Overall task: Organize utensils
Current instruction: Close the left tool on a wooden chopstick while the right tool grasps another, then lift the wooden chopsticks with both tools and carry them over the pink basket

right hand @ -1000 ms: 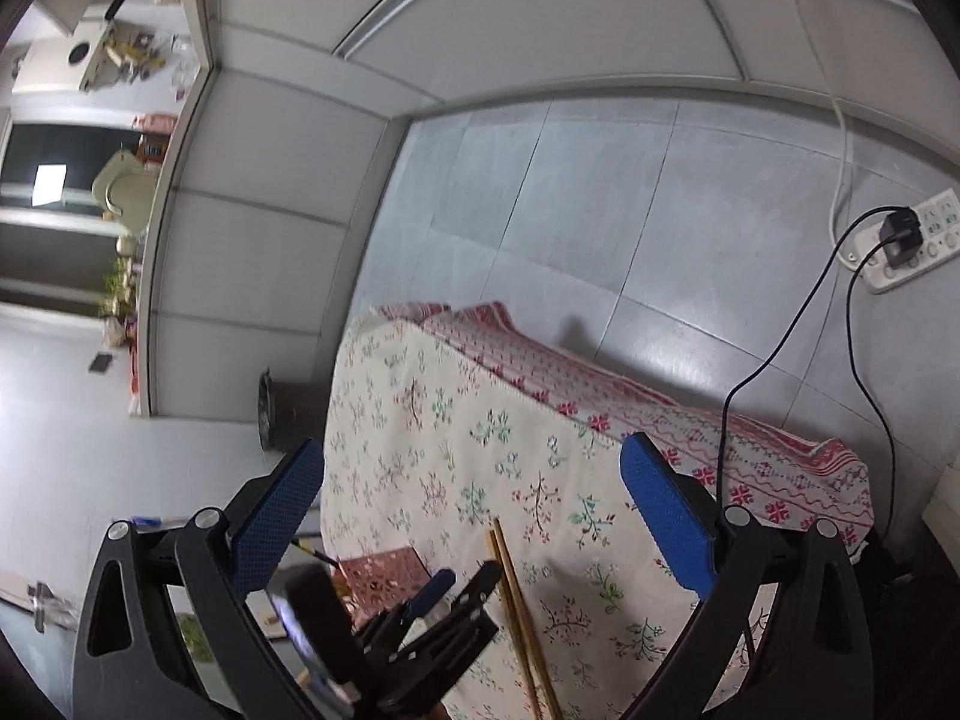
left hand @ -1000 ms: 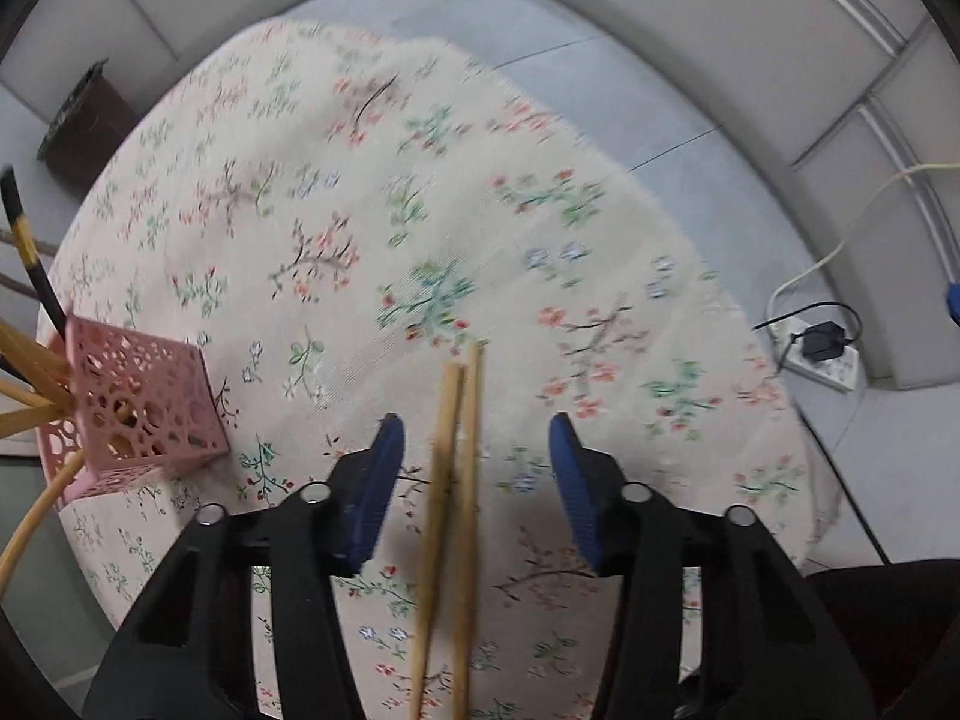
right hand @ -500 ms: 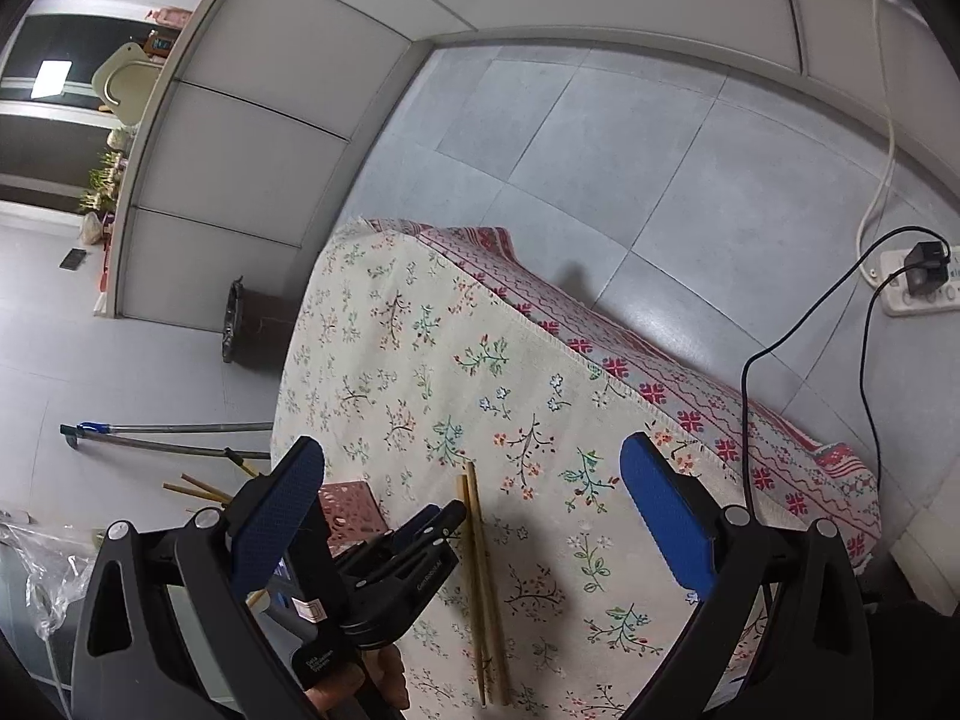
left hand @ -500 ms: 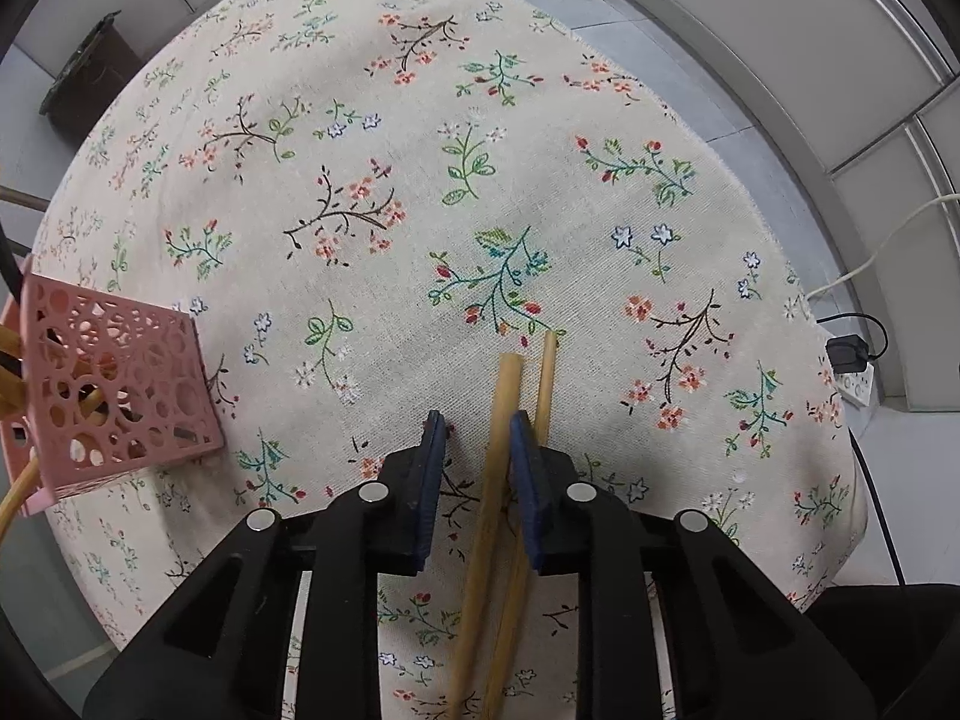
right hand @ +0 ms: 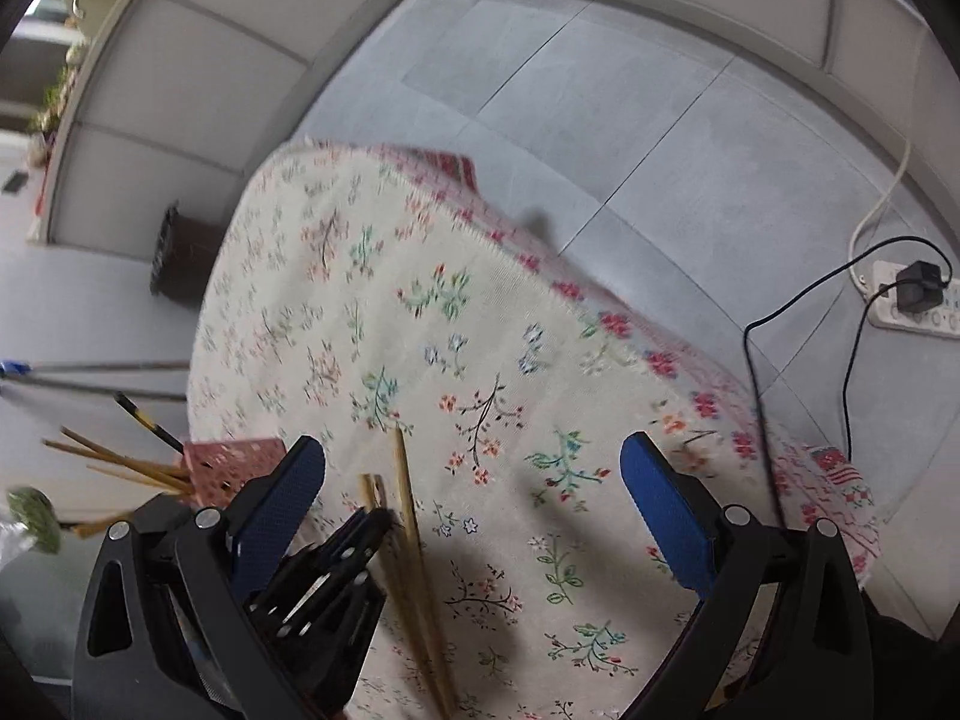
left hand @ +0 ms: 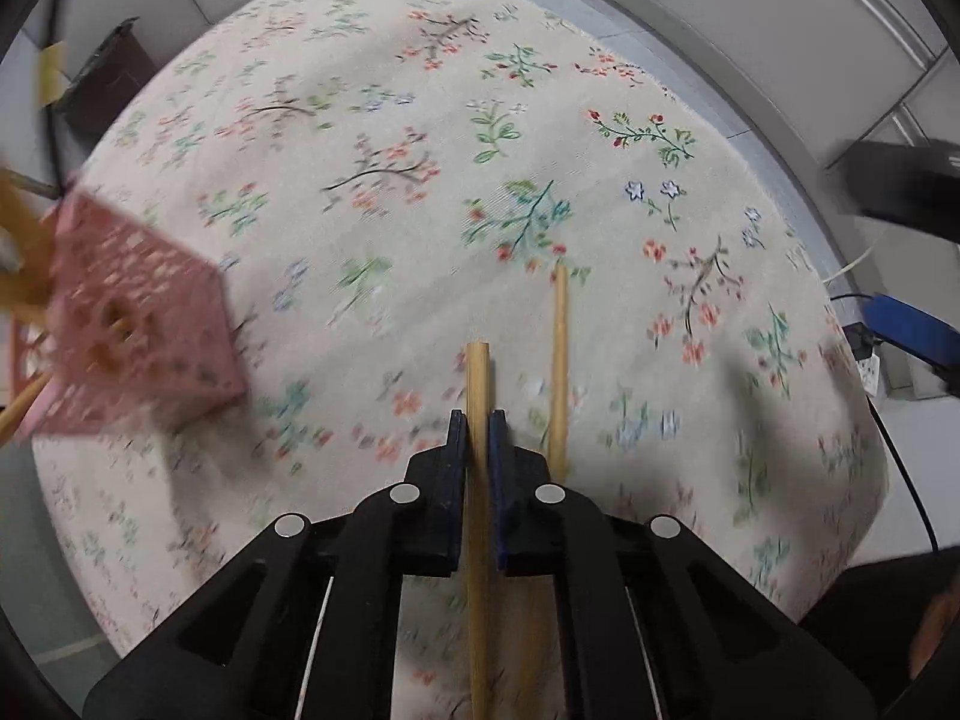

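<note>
Here, the left gripper point(left hand: 479, 429) points steeply down at the table and its blue pads are clamped on one wooden chopstick point(left hand: 477, 384) — the jaws have just been closing, and the stick now sits pinched between them, its blunt end poking out a little past the tips. The second chopstick point(left hand: 559, 354) lies flat on the floral tablecloth point(left hand: 372, 138), just right of the gripper, roughly parallel to the held one and apart from it at the far ends; nearer the camera the gripper body hides how the two sit.

Left of the gripper stands a pink perforated holder point(left hand: 138, 330), blurred, w/ several sticks point(left hand: 18, 228) leaning out of it toward the left edge.

Right wrist view: the right gripper point(right hand: 474, 474) hangs above the table, jaws spread wide, nothing between the blue pads. Below and between them are the left gripper point(right hand: 366, 525) and both chopsticks point(right hand: 408, 516), the pink holder point(right hand: 231, 459) to the left w/ its sticks fanning out.

Bkgd — grey tile floor point(right hand: 660, 138), a white power strip point(right hand: 918, 306) w/ a black plug and cable, and a dark bin point(right hand: 174, 258) beyond the table's far corner.
</note>
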`<state>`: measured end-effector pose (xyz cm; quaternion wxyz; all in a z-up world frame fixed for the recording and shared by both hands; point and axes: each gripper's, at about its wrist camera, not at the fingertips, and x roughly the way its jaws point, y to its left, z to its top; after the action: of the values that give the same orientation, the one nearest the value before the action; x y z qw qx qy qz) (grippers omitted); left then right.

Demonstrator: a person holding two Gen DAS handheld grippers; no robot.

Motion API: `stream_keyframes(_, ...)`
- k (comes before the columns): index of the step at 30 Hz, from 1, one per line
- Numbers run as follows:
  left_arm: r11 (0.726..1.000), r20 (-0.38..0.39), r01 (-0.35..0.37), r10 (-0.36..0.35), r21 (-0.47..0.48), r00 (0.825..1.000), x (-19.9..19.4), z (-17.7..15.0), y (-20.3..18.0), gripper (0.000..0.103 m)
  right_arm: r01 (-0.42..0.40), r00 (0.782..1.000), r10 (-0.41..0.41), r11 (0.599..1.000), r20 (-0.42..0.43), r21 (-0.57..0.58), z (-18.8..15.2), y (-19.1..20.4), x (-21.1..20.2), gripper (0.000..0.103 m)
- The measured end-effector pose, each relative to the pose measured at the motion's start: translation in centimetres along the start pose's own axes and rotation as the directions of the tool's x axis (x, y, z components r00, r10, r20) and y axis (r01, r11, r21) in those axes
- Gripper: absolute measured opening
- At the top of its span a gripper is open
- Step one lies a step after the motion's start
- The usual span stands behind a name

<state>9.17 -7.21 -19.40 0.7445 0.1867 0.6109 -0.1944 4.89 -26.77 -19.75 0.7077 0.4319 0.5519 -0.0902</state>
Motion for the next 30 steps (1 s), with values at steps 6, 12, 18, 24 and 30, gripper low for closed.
stream_keyframes(6, 1.000, 0.100, -0.016, 0.016, -0.006, 0.995, -5.1, -2.4, 0.9, 0.007, 0.039, 0.999, -0.042, 0.996, -0.031, -0.077, -1.0, 2.8, 2.8, 0.095)
stream_keyframes(12, 1.000, 0.178, -0.009, 0.010, -0.007, 0.984, -9.2, -5.9, 0.0, 0.007, 0.103, 0.989, -0.122, 0.973, -0.081, -0.206, -2.1, 5.8, 6.2, 0.078)
stream_keyframes(18, 0.999, 0.254, -0.013, 0.021, -0.033, 0.967, -12.2, -8.6, 0.3, 0.007, 0.210, 0.970, -0.239, 0.914, -0.041, -0.348, -4.2, 8.7, 8.7, 0.051)
stream_keyframes(24, 0.994, 0.304, 0.006, 0.027, -0.109, 0.952, -13.6, -9.8, 3.2, 0.007, 0.230, 0.968, -0.252, 0.890, -0.004, -0.394, -5.6, 9.5, 9.1, 0.008)
stream_keyframes(30, 0.986, 0.392, 0.048, 0.020, -0.162, 0.920, -16.6, -11.2, 5.0, 0.007, 0.099, 0.995, -0.080, 0.912, 0.065, -0.397, -7.1, 8.8, 4.3, 0.006)
